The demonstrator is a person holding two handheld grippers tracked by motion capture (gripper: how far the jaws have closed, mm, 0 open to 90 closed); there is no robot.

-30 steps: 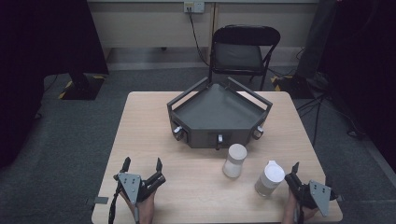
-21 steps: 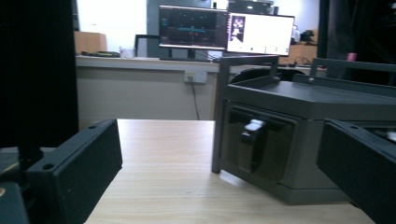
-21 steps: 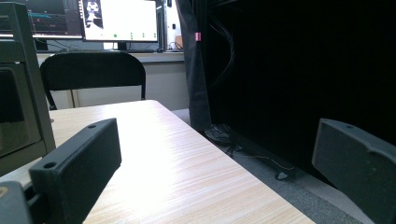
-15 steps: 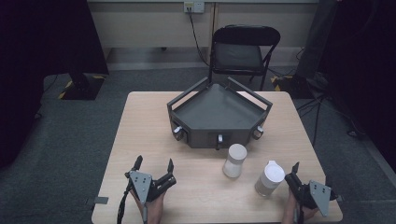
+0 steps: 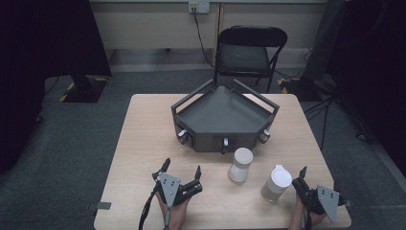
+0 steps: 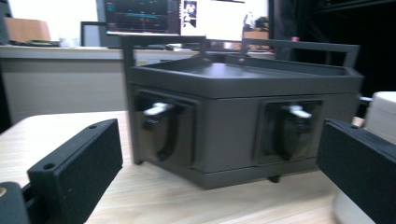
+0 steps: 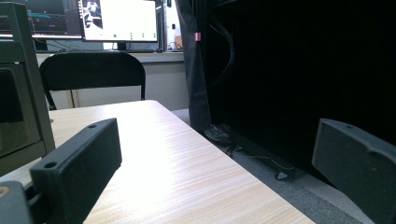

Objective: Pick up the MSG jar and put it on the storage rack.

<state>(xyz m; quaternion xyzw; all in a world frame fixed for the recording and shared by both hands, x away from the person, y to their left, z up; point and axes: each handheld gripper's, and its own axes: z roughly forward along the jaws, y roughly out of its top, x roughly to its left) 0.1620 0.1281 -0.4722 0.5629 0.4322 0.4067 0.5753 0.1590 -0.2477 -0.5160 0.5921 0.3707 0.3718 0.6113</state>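
Two white jars standing on wooden table [image 5: 143, 129]: capped jar [image 5: 241, 164] near front of dark tray [image 5: 225, 117], lidded jar [image 5: 276, 183] just beside right gripper [image 5: 318, 184]. Tray sitting at table's far middle, silver latches facing forward. Both grippers resting near front edge, jaws spread wide, gripping nothing. Black folding chair [image 5: 250, 52] standing behind table on grey carpet; wall outlet above. Left gripper [image 5: 181, 173] having shifted rightward since earlier frames, now nearing capped jar.

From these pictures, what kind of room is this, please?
Probably a lab or office set up for recording. Lit computer monitors stand on a counter behind, a folding chair faces the wooden table, and dark curtains hang at the sides.
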